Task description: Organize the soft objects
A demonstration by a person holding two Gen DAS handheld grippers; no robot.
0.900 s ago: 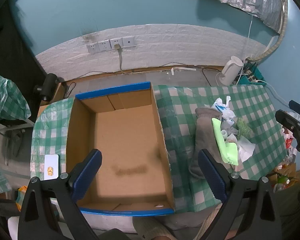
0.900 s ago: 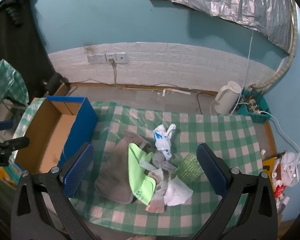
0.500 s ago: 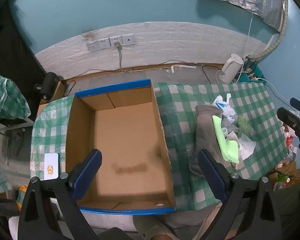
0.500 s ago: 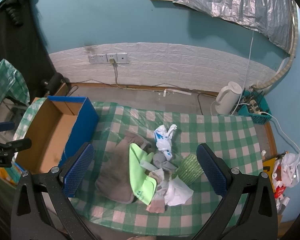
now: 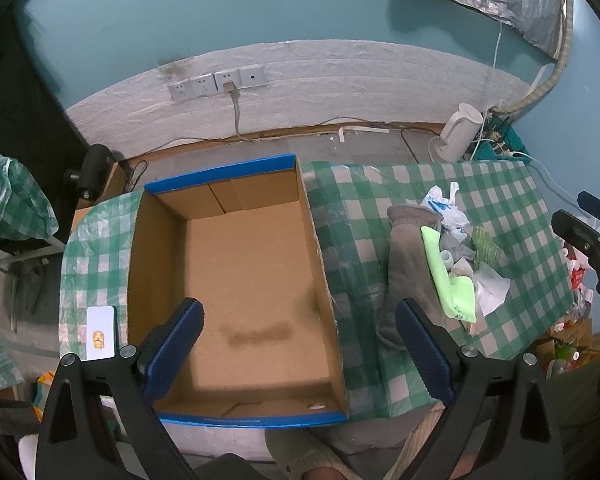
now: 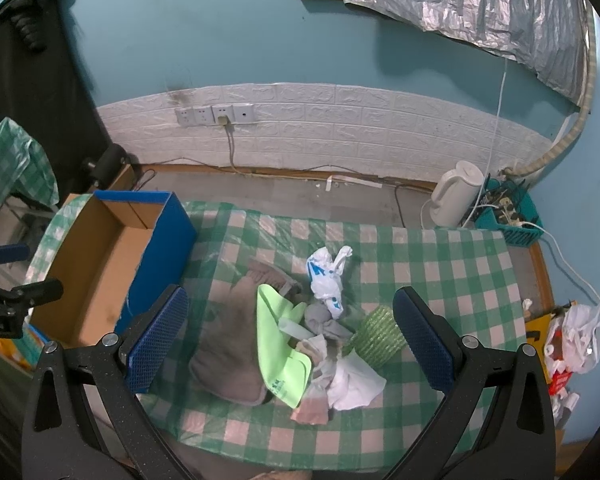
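A heap of soft things lies on the green checked tablecloth (image 6: 440, 256): a grey cloth (image 6: 228, 344), a light green cloth (image 6: 278, 356), a white and blue plastic bag (image 6: 326, 276), a grey sock (image 6: 326, 322), a green scrubber (image 6: 378, 338) and white tissue (image 6: 352, 384). To the left of the heap stands a cardboard box (image 5: 240, 280) with blue rims and nothing inside. My left gripper (image 5: 298, 352) hangs open above the box's near half. My right gripper (image 6: 292, 336) is open above the heap, touching nothing. The grey cloth (image 5: 406, 264) and green cloth (image 5: 448, 280) also show in the left wrist view.
A white card (image 5: 100, 332) lies on the cloth left of the box. Beyond the table are a white kettle (image 6: 454, 196), a teal basket of cables (image 6: 508, 216) and wall sockets (image 6: 214, 114). A white bag (image 6: 580, 340) sits off the right edge. A person's knee (image 5: 312, 456) shows below.
Both views have shifted only slightly; the heap sits a little differently in the left wrist view. Both grippers stay open and the objects have not moved.
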